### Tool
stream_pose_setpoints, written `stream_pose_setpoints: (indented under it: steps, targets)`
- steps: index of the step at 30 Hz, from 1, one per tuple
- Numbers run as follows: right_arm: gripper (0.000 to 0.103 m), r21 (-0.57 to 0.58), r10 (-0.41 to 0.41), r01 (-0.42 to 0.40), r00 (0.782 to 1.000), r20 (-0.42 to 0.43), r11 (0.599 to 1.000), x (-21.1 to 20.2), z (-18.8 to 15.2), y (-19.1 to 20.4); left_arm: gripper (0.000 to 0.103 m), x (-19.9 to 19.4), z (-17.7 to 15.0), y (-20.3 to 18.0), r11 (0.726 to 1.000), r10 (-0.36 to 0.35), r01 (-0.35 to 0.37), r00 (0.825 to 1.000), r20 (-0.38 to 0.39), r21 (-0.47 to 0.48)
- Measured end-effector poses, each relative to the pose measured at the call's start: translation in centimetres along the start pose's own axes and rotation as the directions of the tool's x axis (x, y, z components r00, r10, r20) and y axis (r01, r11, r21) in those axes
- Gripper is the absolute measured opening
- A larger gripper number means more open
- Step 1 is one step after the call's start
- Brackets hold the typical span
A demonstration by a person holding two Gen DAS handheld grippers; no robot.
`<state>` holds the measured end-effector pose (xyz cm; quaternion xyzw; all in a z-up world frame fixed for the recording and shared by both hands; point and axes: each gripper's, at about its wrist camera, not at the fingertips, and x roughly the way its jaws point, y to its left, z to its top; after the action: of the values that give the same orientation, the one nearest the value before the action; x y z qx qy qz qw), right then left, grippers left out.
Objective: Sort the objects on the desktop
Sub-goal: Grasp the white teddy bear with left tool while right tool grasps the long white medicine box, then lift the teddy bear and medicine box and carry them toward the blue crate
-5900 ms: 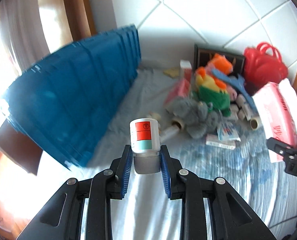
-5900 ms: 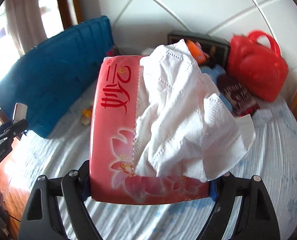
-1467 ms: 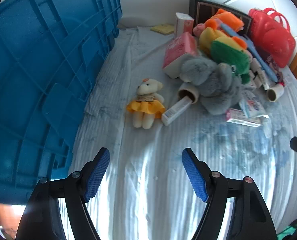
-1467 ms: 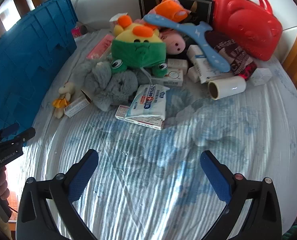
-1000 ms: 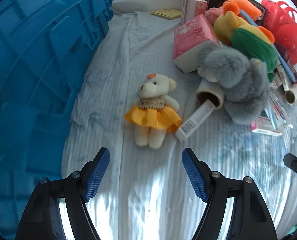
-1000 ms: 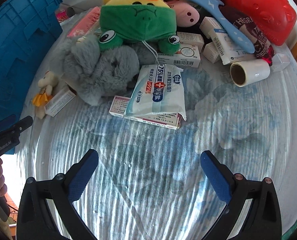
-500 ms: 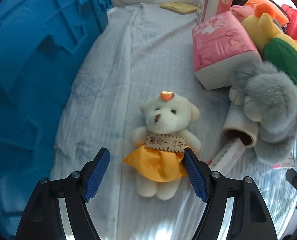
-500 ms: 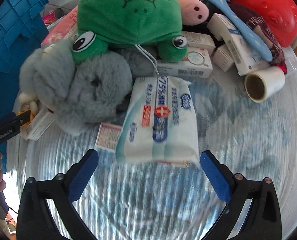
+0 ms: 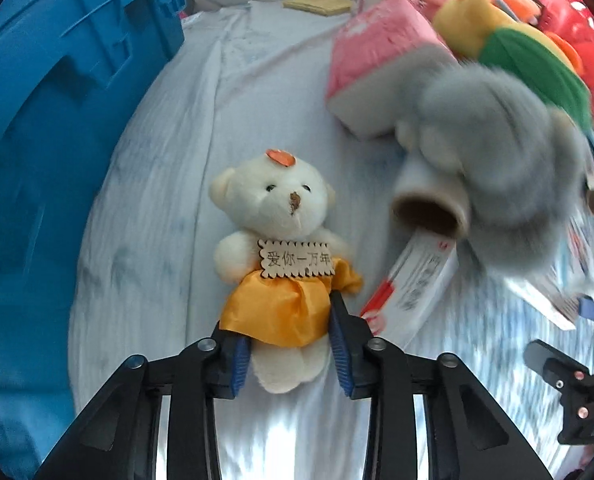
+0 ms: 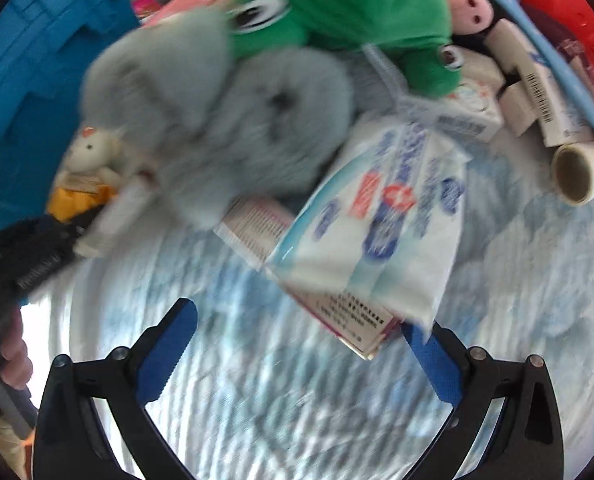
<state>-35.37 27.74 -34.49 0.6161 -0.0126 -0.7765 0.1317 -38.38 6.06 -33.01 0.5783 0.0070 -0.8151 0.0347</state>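
Note:
A small white teddy bear in an orange dress lies on the pale cloth, also seen in the right wrist view as the bear. My left gripper points down over it; its jaws are closing and the blue pads press on the bear's skirt and legs from both sides. A white and blue wipes pack rests on a flat pink box. My right gripper stands wide open just before them, its right pad beside the pack's near corner, nothing between the pads.
A big blue crate walls the left side. A grey plush, a pink tissue pack, a cardboard roll and a long white box lie right of the bear. A green frog plush and small boxes crowd the back.
My left gripper came down over the bear and its jaws narrowed onto it. My right gripper sank closer to the wipes pack and stayed wide open.

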Motion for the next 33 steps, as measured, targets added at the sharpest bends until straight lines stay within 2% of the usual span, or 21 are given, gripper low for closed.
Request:
stream_pose_setpoints:
  steps: [4, 5, 7, 8, 9, 11, 15, 19, 24, 25, 26, 27, 30, 31, 33]
  targets:
    - [0.103, -0.037, 0.057, -0.058, 0.998, -0.031, 0.998, -0.4, -1.6, 1.4, 0.029, -1.2, -3.3, -0.6, 1.000, -0.029, 0.029, 0.999, -0.032, 0.007]
    - [0.103, -0.045, 0.060, -0.061, 0.998, -0.033, 0.997, -0.5, -2.0, 1.6, 0.025, -1.6, -4.1, -0.9, 0.999, -0.033, 0.033, 0.999, -0.033, 0.017]
    - [0.102, -0.053, 0.053, -0.054, 0.998, -0.021, 0.997, -0.9, -2.4, 1.9, 0.025, -2.0, -5.1, -1.4, 0.999, -0.029, 0.030, 0.999, -0.030, 0.037]
    - [0.100, -0.053, 0.046, -0.047, 0.999, -0.011, 0.998, -1.2, -2.5, 1.8, 0.025, -2.1, -5.3, -1.6, 0.999, -0.023, 0.024, 0.999, -0.027, 0.043]
    - [0.092, -0.051, 0.040, -0.040, 0.999, -0.003, 0.998, -1.4, -2.4, 1.7, 0.025, -2.2, -5.4, -1.6, 0.999, -0.017, 0.018, 1.000, -0.024, 0.045]
    - [0.089, -0.049, 0.021, -0.021, 1.000, 0.015, 0.999, -1.9, -2.1, 1.5, 0.027, -2.2, -5.1, -1.5, 0.999, -0.014, 0.014, 1.000, -0.020, 0.030]
    - [0.083, -0.065, -0.009, 0.011, 0.999, 0.036, 0.998, -2.3, -1.3, 1.6, 0.040, -1.8, -3.9, -1.1, 1.000, 0.016, -0.016, 1.000, -0.013, 0.018]
    - [0.083, -0.081, -0.022, 0.026, 0.999, 0.044, 0.996, -2.0, -0.6, 2.2, 0.050, -1.4, -1.9, -0.3, 1.000, 0.015, -0.015, 1.000, -0.006, -0.012]
    - [0.083, -0.086, -0.036, 0.039, 0.999, 0.032, 0.996, -0.6, 0.7, 2.3, 0.055, -0.2, 0.3, 1.2, 0.997, -0.010, 0.009, 1.000, -0.013, -0.081]
    - [0.080, -0.095, -0.043, 0.046, 0.999, 0.031, 0.994, -0.1, 0.9, 2.2, 0.054, -0.1, 0.6, 1.4, 0.996, -0.010, 0.010, 1.000, -0.002, -0.092]
    - [0.077, -0.106, -0.056, 0.059, 0.998, 0.031, 0.993, 0.2, 1.1, 2.3, 0.042, -0.1, 0.8, 1.3, 0.996, -0.012, 0.013, 1.000, 0.009, -0.087]
    - [0.070, -0.118, -0.075, 0.079, 0.997, 0.033, 0.990, 0.2, 1.1, 2.6, 0.033, -0.2, 1.0, 1.2, 0.997, -0.015, 0.016, 1.000, 0.019, -0.074]
    - [0.042, -0.137, -0.115, 0.120, 0.992, 0.041, 0.983, -0.2, 1.1, 3.3, 0.028, -0.3, 1.0, 0.6, 0.998, -0.018, 0.019, 1.000, 0.021, -0.052]
    - [0.038, -0.132, -0.111, 0.116, 0.993, 0.040, 0.985, -0.3, 1.0, 3.3, 0.028, -0.4, 0.9, 0.4, 0.999, -0.022, 0.022, 1.000, 0.018, -0.044]
    - [0.038, -0.122, -0.103, 0.107, 0.994, 0.038, 0.987, -0.6, 0.8, 3.4, 0.028, -0.7, 0.6, 0.0, 0.999, -0.025, 0.025, 1.000, 0.015, -0.027]
